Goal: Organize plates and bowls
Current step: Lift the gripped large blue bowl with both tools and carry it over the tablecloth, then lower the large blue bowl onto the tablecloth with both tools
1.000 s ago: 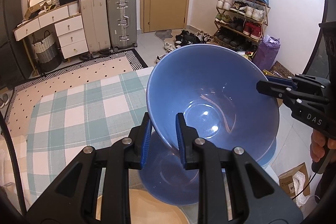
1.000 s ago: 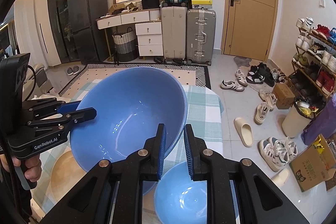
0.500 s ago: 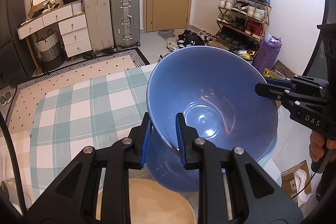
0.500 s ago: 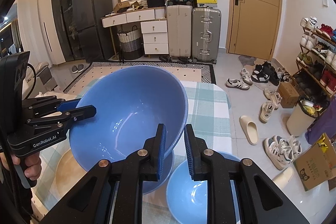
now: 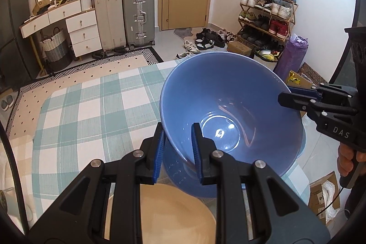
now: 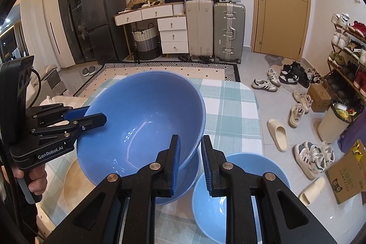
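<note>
A large blue bowl (image 5: pixel 228 111) (image 6: pixel 141 120) hangs tilted just above the table, gripped on opposite sides of its rim. My left gripper (image 5: pixel 178 148) is shut on the near rim in the left wrist view and shows in the right wrist view at the bowl's left edge (image 6: pixel 91 117). My right gripper (image 6: pixel 191 154) is shut on the rim's other side and shows in the left wrist view at the right (image 5: pixel 289 97). A second blue bowl (image 5: pixel 183 177) (image 6: pixel 183 184) sits directly under the held one, mostly hidden by it.
A lighter blue bowl (image 6: pixel 240 186) stands at the table's near right corner. A beige plate (image 5: pixel 171 212) (image 6: pixel 71 180) lies beside the lower bowl. The table carries a green-checked cloth (image 5: pixel 91 111). Shoes, boxes and a shoe rack (image 5: pixel 265 15) fill the floor past the table's edge.
Both grippers have sunk with the blue bowl, bringing it closer over the lower blue bowl. More of the beige plate and the lighter bowl now show.
</note>
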The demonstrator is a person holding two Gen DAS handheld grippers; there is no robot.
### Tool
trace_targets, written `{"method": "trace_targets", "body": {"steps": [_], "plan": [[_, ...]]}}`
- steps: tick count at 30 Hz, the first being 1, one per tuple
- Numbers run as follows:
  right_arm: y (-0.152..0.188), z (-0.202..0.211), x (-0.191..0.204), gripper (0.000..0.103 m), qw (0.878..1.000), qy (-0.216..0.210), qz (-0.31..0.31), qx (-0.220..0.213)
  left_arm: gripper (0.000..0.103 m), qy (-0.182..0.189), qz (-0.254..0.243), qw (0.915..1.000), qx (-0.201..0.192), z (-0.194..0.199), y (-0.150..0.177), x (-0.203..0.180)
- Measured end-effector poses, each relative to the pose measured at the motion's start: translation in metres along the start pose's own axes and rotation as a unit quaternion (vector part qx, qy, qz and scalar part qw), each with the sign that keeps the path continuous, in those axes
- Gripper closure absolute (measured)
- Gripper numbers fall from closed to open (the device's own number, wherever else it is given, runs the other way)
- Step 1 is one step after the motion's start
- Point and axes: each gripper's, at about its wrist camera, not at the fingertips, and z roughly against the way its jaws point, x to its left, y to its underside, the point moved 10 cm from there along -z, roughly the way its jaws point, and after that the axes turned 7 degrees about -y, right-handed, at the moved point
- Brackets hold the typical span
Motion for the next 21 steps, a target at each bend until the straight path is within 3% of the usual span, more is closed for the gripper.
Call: {"method": "trace_targets", "body": {"steps": [21], "plan": [[0.04, -0.046, 0.007, 0.084, 0.999, -0.003, -0.01, 0.042, 0.085, -0.009, 0.003, 0.9997, 0.023, -0.057, 0.043, 0.024]]}}
